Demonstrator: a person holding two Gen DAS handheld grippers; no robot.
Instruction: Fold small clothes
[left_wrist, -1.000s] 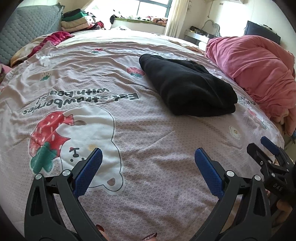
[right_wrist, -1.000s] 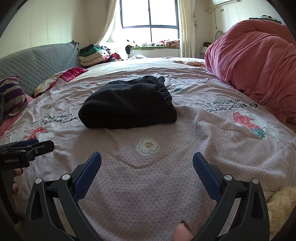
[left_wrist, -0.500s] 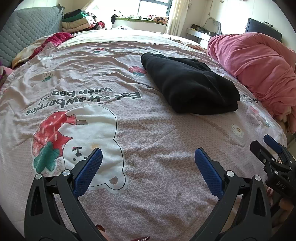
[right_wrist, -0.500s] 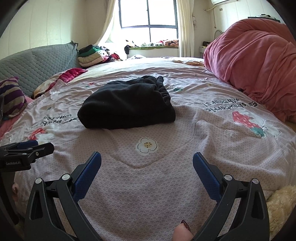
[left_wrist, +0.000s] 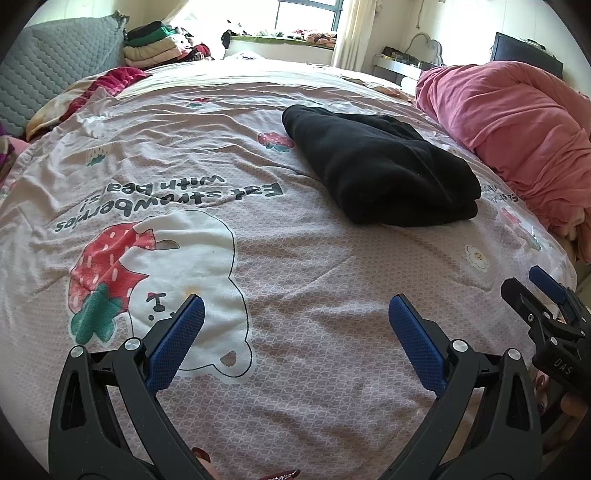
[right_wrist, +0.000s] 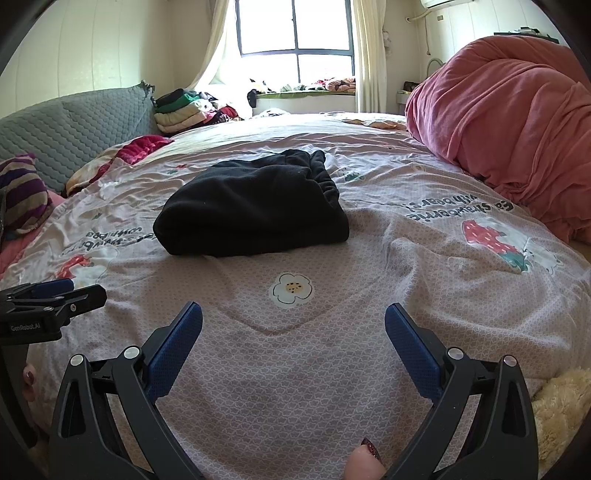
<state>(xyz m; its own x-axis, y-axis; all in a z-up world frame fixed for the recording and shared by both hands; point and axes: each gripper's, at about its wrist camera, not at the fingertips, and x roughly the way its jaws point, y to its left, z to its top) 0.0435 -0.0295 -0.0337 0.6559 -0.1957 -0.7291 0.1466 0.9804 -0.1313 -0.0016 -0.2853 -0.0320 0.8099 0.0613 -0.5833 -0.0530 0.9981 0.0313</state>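
Note:
A black garment (left_wrist: 380, 166) lies folded in a thick bundle on the pink printed bedsheet (left_wrist: 258, 258); the right wrist view shows the same black garment (right_wrist: 255, 210) straight ahead at mid-distance. My left gripper (left_wrist: 295, 317) hovers open near the bed's front edge, well short of the garment, nothing between its fingers. My right gripper (right_wrist: 293, 321) is likewise open and empty above the sheet (right_wrist: 295, 369). Each gripper appears at the side of the other's view: the right one (left_wrist: 546, 306) and the left one (right_wrist: 48, 299).
A big pink duvet (right_wrist: 509, 110) is heaped along the right side of the bed. Folded clothes (right_wrist: 184, 110) are stacked at the far left by a grey quilted headboard (right_wrist: 74, 125). A striped pillow (right_wrist: 22, 195) lies at the left edge. A window stands behind.
Both grippers have drifted slightly back from the black garment, staying open. The garment itself has not moved.

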